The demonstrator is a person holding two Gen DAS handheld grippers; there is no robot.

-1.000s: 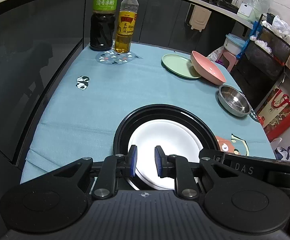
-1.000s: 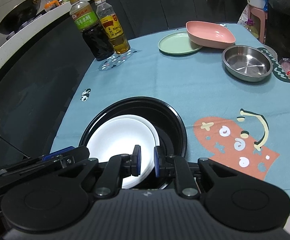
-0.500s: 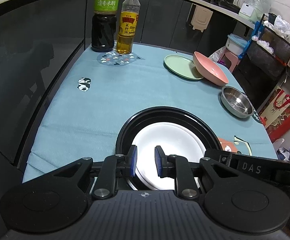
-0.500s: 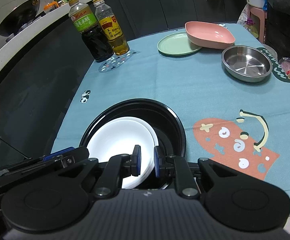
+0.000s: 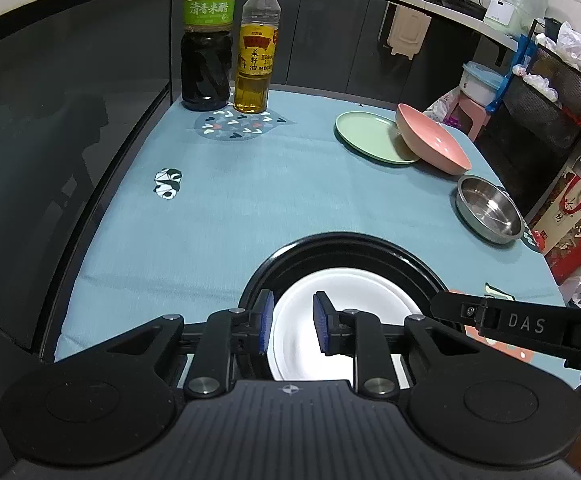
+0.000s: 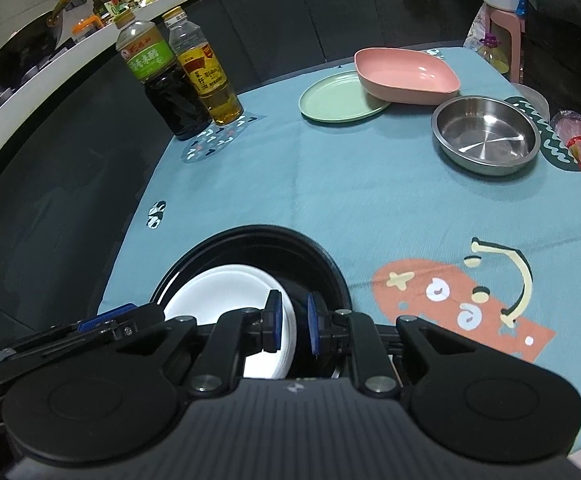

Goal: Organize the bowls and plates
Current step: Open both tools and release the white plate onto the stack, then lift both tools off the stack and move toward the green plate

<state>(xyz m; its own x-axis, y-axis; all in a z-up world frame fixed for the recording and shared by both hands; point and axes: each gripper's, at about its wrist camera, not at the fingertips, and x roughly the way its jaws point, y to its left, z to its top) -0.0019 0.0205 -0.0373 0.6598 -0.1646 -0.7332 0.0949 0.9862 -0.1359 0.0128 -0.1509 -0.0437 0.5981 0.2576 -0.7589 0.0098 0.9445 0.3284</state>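
Note:
A wide black bowl point(image 5: 350, 240) point(image 6: 258, 230) sits at the near edge of the blue tablecloth, with a white plate point(image 5: 350, 300) point(image 6: 226, 292) lying inside it. My left gripper point(image 5: 290, 324) hovers over the bowl's near left side. Its jaws are opening, and nothing is pressed between the pads; the plate shows beneath the gap. My right gripper point(image 6: 292, 322) hangs over the bowl's near right side, jaws nearly together and gripping nothing. Farther back lie a green plate point(image 5: 366, 136) point(image 6: 338, 98), a pink bowl point(image 5: 434, 144) point(image 6: 406, 74) leaning on it, and a steel bowl point(image 5: 488, 210) point(image 6: 486, 134).
A dark vinegar bottle point(image 5: 207, 40) and a yellow oil bottle point(image 5: 256, 48) stand at the table's far left. Dark cabinets run along the left and back. A red bag point(image 5: 570, 216) and a pink stool point(image 5: 470, 112) stand off the right edge.
The left gripper's jaws have spread slightly apart. Both hands stay over the black bowl, with only a small shift in view. The right jaws are unchanged.

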